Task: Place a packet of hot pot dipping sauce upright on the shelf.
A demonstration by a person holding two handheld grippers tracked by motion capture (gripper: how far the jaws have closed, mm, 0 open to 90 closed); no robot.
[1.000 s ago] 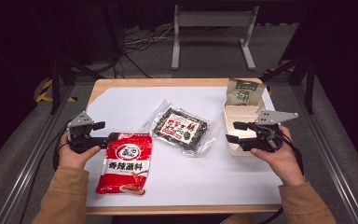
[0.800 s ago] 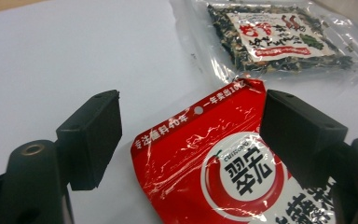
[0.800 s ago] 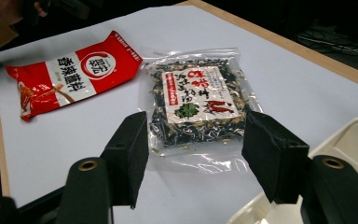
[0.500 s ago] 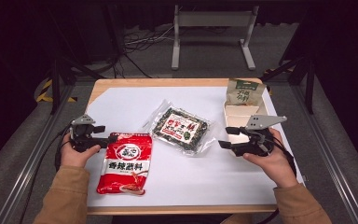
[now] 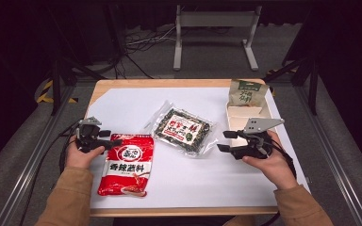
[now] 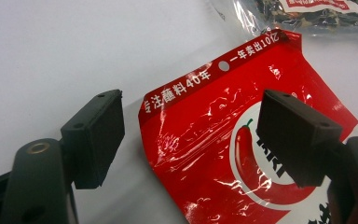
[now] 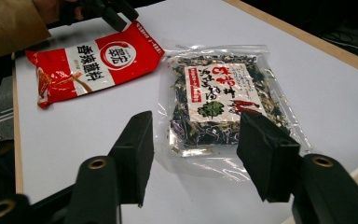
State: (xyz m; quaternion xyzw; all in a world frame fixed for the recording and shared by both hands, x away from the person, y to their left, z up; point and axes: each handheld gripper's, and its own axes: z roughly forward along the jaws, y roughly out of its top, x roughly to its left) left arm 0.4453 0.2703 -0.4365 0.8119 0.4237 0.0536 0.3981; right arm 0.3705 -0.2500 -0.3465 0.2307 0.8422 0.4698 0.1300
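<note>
A person sits at a wooden table [image 5: 122, 85] covered by a white sheet [image 5: 207, 179], holding a two-jaw gripper in each hand. The left gripper [image 5: 104, 141] sits at about 9 o'clock on the table, its jaws spread apart and pointing toward 3 o'clock at the top edge of a red sauce packet [image 5: 127, 162]. In the left gripper view the left gripper [image 6: 191, 135] has one jaw over the bare sheet just beside the packet's upper corner and the other over the red face of the red sauce packet [image 6: 242, 154]; whether either jaw touches it cannot be told.

The right gripper [image 5: 225, 141] sits at about 3 o'clock, jaws apart, pointing toward 9 o'clock at a clear bag of dried seaweed mix [image 5: 185, 130] that lies at the centre of the sheet, apart from the jaws. In the right gripper view the right gripper [image 7: 196, 149] frames the near end of the clear bag of dried seaweed mix [image 7: 223, 98] between its open jaws, and the red sauce packet [image 7: 93, 63] lies beyond at 11 o'clock, with the left gripper [image 7: 121, 11] at its far end.

At about 1 o'clock on the table a green snack bag [image 5: 246, 93] stands upright behind a pale cardboard tray [image 5: 238, 115], near the right gripper
</note>
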